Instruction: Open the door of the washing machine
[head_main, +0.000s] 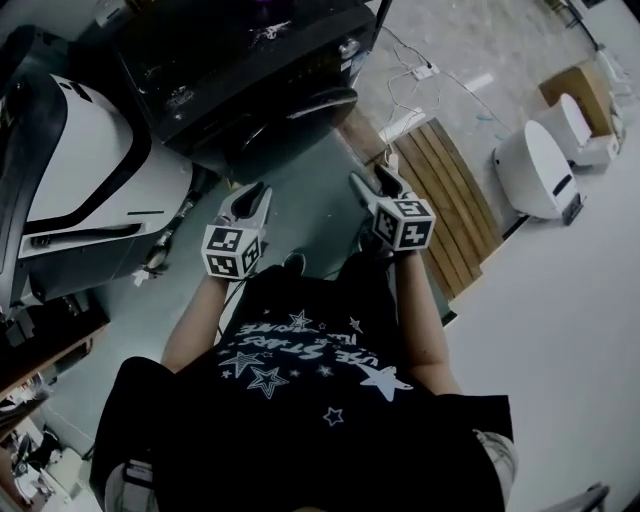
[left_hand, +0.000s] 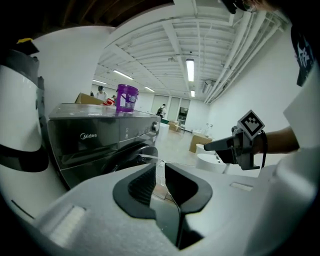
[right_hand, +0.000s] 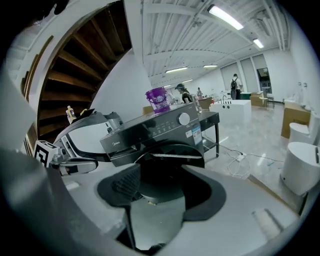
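white-ceilinged hall with dark "midea" washing machine (right_hand: 160, 132); left hand-held gripper (left_hand: 159, 167) nearly closed, right hand-held gripper (right_hand: 162, 180) open.

Ceiling strip lights (left_hand: 190, 70) glare overhead, fisheye distortion darkens the edges, and the head view is dim.

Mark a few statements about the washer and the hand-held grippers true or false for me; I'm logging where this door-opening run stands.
1. A purple plastic bucket stands on the dark grey front-loading washing machine. True.
2. The right hand-held gripper is clamped on the washing machine. False: its jaws are apart and empty, short of the machine.
3. The left hand-held gripper has its jaws nearly together with nothing between them. True.
4. The washing machine is white. False: it is dark grey.
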